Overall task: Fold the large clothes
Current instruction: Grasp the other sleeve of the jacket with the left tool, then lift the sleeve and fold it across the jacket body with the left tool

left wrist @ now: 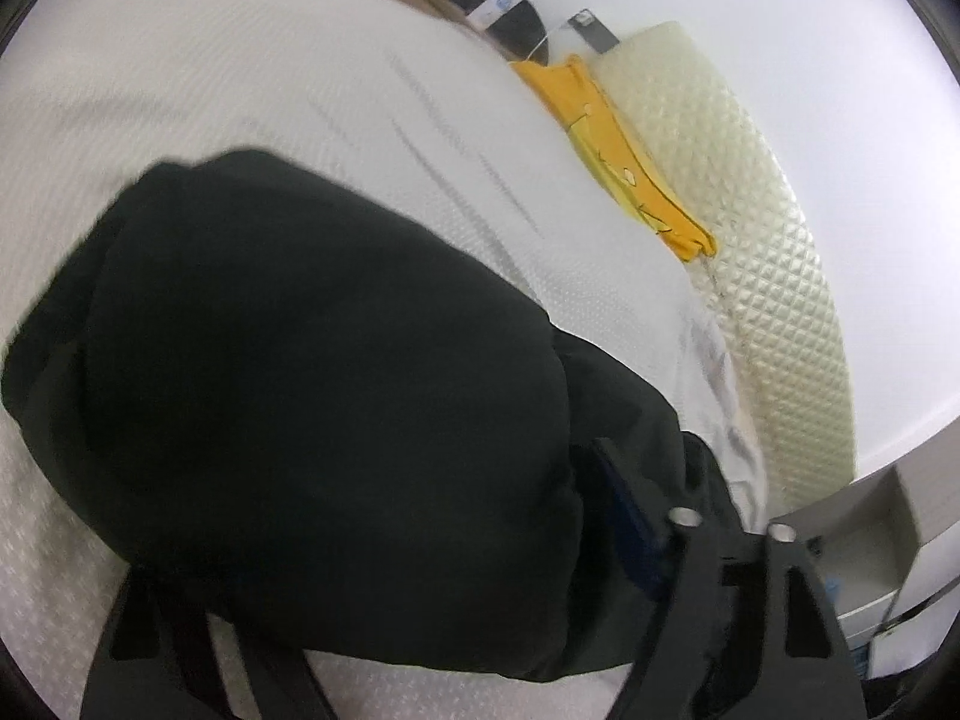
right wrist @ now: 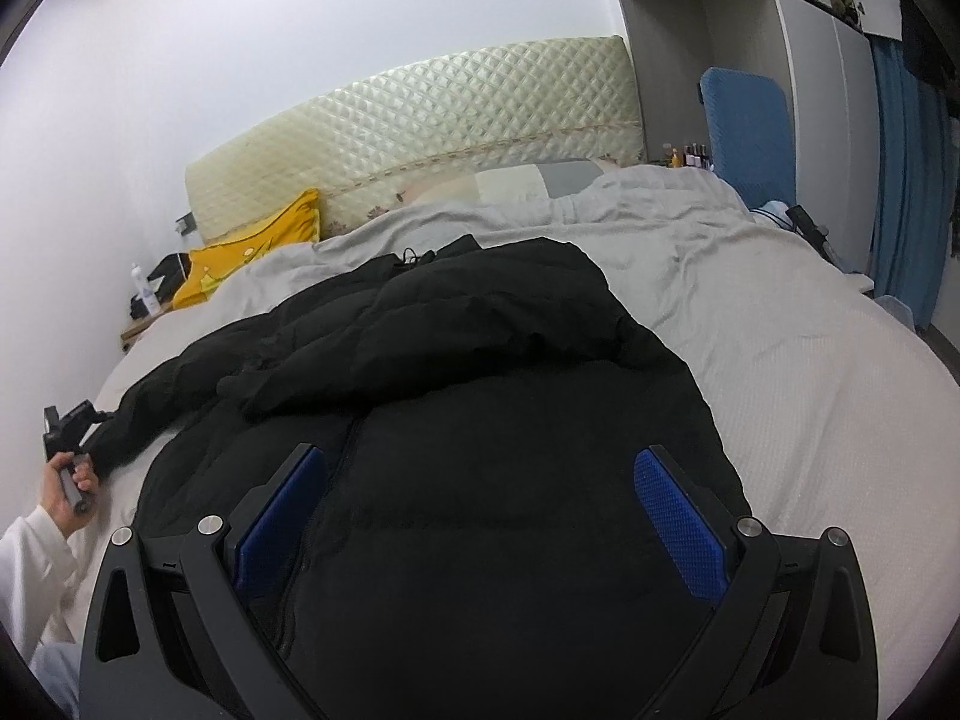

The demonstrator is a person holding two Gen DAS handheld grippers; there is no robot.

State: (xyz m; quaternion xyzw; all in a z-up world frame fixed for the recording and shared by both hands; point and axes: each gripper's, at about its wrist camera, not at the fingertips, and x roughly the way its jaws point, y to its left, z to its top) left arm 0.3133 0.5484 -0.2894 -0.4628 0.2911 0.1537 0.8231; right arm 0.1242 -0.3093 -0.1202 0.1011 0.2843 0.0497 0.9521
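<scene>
A black puffy jacket (right wrist: 480,360) lies spread on the bed (right wrist: 780,360), one sleeve stretched out to the left. My right gripper (right wrist: 480,516) hangs open just above the jacket's body, and its blue pads (right wrist: 678,522) stand wide apart and do not press the cloth. At the sleeve's end a hand (right wrist: 66,492) holds my left gripper (right wrist: 66,432). In the left wrist view the sleeve (left wrist: 330,330) bulges up and fills my left gripper (left wrist: 372,468). The right blue pad (left wrist: 630,516) lies against the cloth. The other finger is hidden under the sleeve.
A quilted cream headboard (right wrist: 420,120) stands behind the bed, with a yellow pillow (right wrist: 258,264) at its left end. Beside that is a small nightstand with a bottle (right wrist: 144,294). A blue cushion (right wrist: 744,132) and a wardrobe (right wrist: 810,90) are at the right. Rumpled bedding (right wrist: 660,210) lies beyond the jacket.
</scene>
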